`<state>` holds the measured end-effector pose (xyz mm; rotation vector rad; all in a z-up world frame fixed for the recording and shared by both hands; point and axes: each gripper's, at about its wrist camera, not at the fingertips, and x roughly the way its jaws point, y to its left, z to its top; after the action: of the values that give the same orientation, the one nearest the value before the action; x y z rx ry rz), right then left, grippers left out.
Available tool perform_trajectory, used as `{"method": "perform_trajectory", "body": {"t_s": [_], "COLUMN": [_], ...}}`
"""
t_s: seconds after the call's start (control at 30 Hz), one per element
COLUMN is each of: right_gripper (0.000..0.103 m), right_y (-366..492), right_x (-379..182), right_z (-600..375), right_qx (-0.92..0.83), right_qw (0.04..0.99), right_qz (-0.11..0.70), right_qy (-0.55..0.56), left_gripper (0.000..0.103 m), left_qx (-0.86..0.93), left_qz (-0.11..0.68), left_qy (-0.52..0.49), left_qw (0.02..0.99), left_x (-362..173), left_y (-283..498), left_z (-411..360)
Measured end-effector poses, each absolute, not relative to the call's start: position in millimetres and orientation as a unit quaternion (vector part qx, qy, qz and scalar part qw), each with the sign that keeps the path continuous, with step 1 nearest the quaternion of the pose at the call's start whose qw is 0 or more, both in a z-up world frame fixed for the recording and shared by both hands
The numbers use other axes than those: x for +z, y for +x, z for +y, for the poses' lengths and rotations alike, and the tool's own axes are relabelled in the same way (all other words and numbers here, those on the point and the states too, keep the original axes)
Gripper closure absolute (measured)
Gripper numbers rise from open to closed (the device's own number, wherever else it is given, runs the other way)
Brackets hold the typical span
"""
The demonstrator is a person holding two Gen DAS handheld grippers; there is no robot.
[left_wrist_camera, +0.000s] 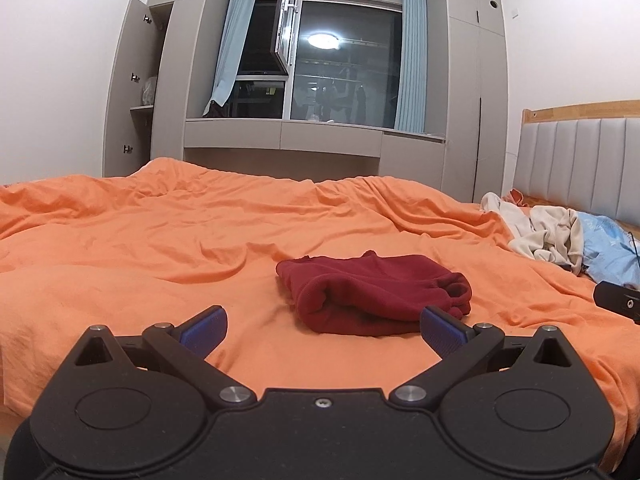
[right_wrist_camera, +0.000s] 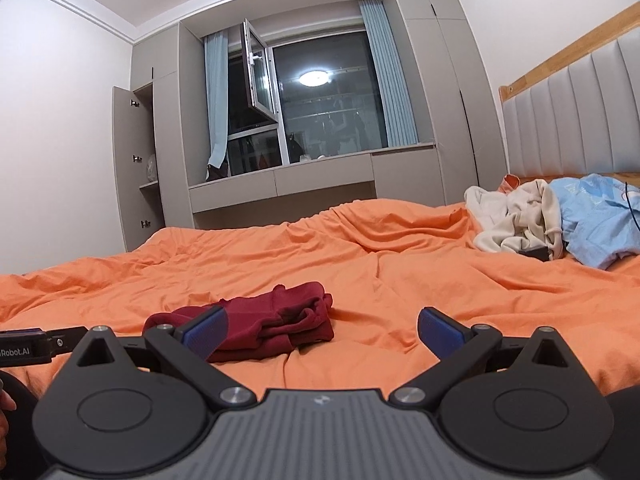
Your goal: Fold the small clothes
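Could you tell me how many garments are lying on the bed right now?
3: a red one folded mid-bed just ahead of the open grippers, and a cream one and a light blue one heaped together by the headboard. More may be hidden in that heap.

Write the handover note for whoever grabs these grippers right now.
Left gripper: open, empty, just short of the red garment.
Right gripper: open, empty, over bare sheet, garment to its left.
Done: red garment lies folded in a compact bundle mid-bed.
Left: a cream garment and a blue one sit unfolded in a heap by the headboard.
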<state>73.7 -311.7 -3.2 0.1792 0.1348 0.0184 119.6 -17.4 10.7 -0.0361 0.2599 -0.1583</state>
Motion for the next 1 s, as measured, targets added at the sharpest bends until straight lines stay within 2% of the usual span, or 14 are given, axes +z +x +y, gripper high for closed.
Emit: {"method": "perform_trajectory", "body": {"t_s": [1.0], "right_gripper": [0.000], "right_y": [76.1], "right_x": [-4.6], "right_z": [-308.3], "right_qx": [0.011], "right_qw": [0.994], "right_qz": [0.078], "right_qy": [0.079], "left_gripper": [0.001], "left_qx": [-0.078], "left_qz": [0.133], "left_qy": [-0.011], "left_qw": [0.988], "left_x": [8.9], "left_y": [122.1], "left_z": [-21.1]}}
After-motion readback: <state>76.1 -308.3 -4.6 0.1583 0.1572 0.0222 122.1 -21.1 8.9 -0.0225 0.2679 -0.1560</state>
